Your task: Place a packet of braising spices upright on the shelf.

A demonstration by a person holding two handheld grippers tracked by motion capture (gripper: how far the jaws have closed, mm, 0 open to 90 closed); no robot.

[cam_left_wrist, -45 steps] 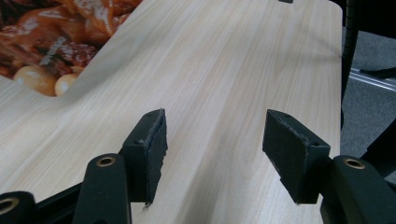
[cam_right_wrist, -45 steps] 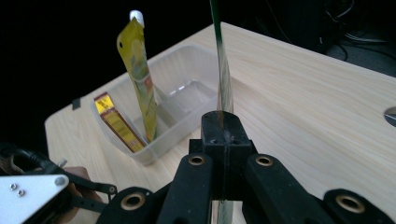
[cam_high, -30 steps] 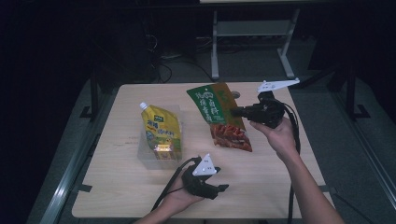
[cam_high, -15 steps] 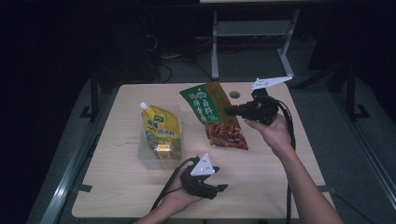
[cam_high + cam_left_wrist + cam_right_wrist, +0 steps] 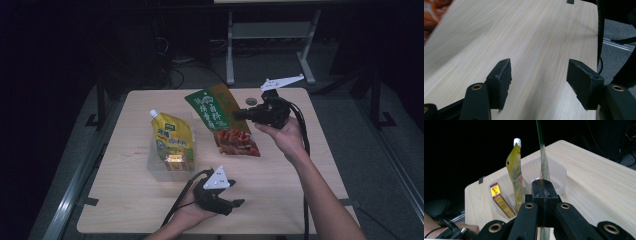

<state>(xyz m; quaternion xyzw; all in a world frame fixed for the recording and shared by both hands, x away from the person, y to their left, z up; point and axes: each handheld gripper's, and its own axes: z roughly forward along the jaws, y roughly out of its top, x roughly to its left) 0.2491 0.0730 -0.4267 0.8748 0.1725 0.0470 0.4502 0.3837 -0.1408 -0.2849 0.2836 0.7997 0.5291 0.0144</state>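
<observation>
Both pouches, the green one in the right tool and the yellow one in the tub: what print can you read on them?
Green pouch: large white characters on the front, too blurred to quote.
Yellow pouch: green label with pale print, too small to read.
Small packet in the tub: print too blurred to read.
Nothing else carries text.

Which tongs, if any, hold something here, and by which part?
The right tongs are shut on the green snack bag, pinching its edge. The left tongs stand open over the table, holding nothing.
</observation>
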